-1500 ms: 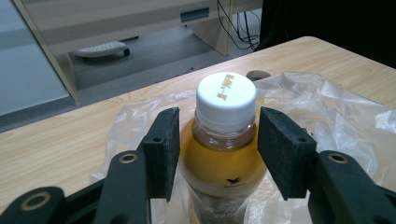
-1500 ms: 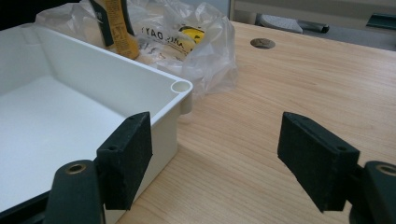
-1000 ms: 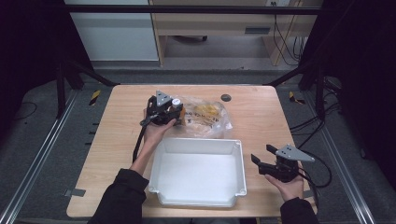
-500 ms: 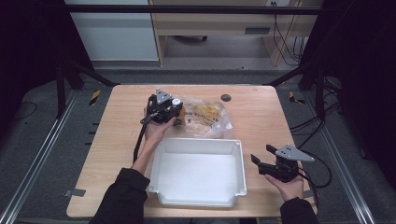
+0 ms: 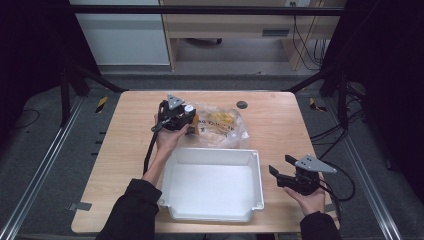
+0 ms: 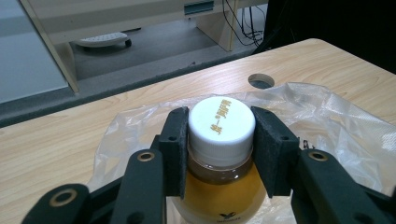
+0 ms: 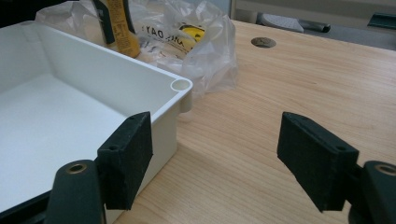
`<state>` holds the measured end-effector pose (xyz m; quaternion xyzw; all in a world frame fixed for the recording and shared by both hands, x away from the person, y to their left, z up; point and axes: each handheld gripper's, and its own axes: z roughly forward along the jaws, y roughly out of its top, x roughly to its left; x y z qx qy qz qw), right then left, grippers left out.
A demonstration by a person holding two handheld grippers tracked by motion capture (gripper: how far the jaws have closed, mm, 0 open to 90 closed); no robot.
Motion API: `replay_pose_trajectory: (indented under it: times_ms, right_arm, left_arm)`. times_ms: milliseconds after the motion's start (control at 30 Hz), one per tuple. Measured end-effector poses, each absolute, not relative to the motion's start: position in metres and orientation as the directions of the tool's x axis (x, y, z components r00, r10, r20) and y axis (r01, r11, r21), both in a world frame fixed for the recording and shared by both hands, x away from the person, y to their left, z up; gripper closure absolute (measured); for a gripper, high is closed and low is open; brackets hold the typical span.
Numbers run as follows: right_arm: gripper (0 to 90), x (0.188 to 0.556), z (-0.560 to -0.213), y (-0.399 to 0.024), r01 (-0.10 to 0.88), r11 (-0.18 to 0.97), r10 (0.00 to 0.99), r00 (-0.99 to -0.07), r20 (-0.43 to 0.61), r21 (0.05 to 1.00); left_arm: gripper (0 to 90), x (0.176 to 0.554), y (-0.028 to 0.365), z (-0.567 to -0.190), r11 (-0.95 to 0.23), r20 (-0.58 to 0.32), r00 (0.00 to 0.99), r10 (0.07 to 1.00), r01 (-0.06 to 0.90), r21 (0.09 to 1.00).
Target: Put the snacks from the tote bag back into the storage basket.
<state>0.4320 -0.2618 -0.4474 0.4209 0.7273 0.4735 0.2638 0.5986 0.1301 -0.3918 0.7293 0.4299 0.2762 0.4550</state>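
The left gripper point(image 6: 219, 154) is pinching the white cap of a bottle point(image 6: 222, 140) of amber liquid between its pads, with a clear plastic bag point(image 6: 336, 121) lying under and beyond it. The right gripper point(image 7: 215, 158) is hovering spread wide, the white tray point(image 7: 154, 88) sitting just beside its left pad.

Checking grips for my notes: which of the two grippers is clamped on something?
The left gripper: its pads press the white cap of the bottle at the plastic bag. The right gripper stands open beside the white tray.
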Motion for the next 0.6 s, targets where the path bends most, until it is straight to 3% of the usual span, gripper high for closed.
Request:
replay_pose_trajectory:
  times_ms: [600]
  right_arm:
    - [26.7,0.432,-0.447,-0.262,0.357,0.201,0.862,-0.507,0.009,0.912]
  left_arm:
    - [59.1,0.588,0.141,-0.369,-0.178,-0.008,0.467,0.884,0.353,0.918]
